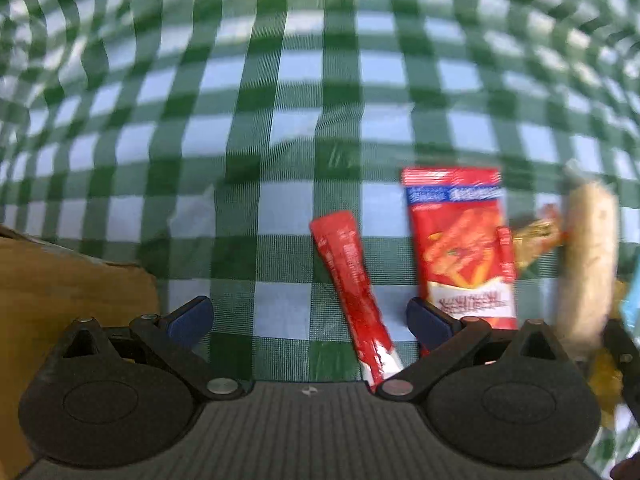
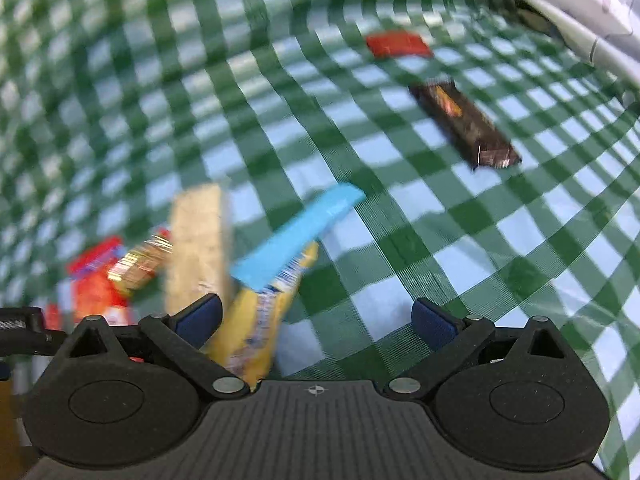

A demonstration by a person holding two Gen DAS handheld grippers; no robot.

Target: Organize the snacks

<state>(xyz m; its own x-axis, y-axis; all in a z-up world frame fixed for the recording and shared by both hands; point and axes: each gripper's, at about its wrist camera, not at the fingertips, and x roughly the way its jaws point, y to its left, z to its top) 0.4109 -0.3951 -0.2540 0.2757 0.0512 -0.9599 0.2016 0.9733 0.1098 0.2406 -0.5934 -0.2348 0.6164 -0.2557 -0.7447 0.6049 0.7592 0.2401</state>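
Snacks lie on a green and white checked cloth (image 1: 280, 92). In the left wrist view my left gripper (image 1: 310, 318) is open just above the cloth, and a long red stick pack (image 1: 352, 292) lies between its fingers. A red snack packet (image 1: 464, 240) lies by its right finger, with a beige bar (image 1: 586, 264) and a gold wrapper (image 1: 534, 236) further right. In the right wrist view my right gripper (image 2: 316, 320) is open. A yellow packet (image 2: 256, 320) and a light blue pack (image 2: 296, 236) lie by its left finger. The beige bar (image 2: 196, 240) is left of them.
A brown cardboard box (image 1: 60, 300) sits at the lower left of the left wrist view. Farther off in the right wrist view lie a dark brown bar (image 2: 466, 126) and a small red packet (image 2: 398, 45). A white object (image 2: 580, 4) crosses the top right corner.
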